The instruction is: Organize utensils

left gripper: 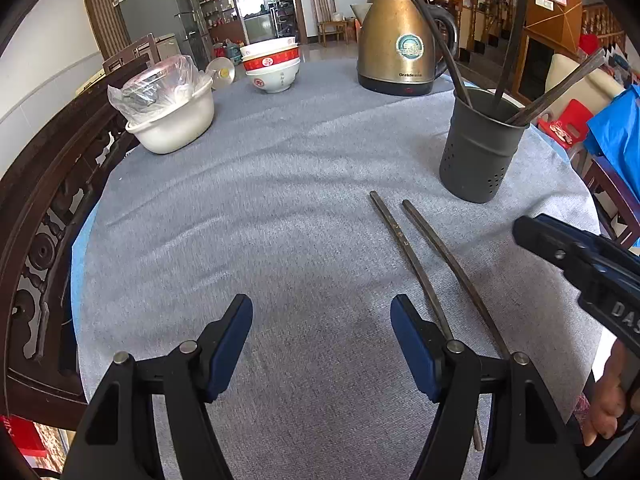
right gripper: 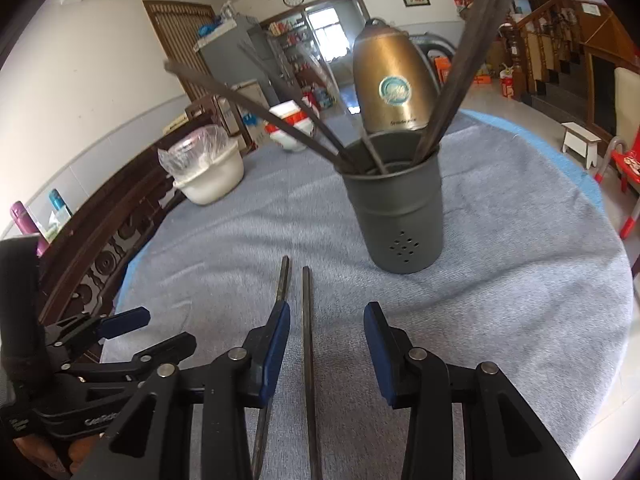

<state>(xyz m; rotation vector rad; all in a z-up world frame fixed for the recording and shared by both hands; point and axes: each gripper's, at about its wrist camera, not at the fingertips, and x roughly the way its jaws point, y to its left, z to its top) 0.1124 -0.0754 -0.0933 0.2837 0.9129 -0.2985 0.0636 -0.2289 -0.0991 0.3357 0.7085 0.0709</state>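
Note:
Two dark chopsticks (left gripper: pixel 430 264) lie side by side on the grey cloth in front of a dark grey perforated utensil holder (left gripper: pixel 480 148) that holds several more chopsticks. My left gripper (left gripper: pixel 322 344) is open and empty, low over the cloth just left of the loose pair. My right gripper (right gripper: pixel 326 350) is open above the pair: one chopstick (right gripper: pixel 307 344) runs between its jaws, the other (right gripper: pixel 283 280) passes under the left finger. The holder (right gripper: pixel 400 216) stands just beyond. The right gripper also shows in the left wrist view (left gripper: pixel 576 260).
A brass electric kettle (left gripper: pixel 400 36) stands behind the holder. Stacked red-and-white bowls (left gripper: pixel 272 64) and a white basin (left gripper: pixel 176 120) with plastic-wrapped items sit at the far left. A carved dark wooden chair back (left gripper: pixel 48 216) lines the table's left edge.

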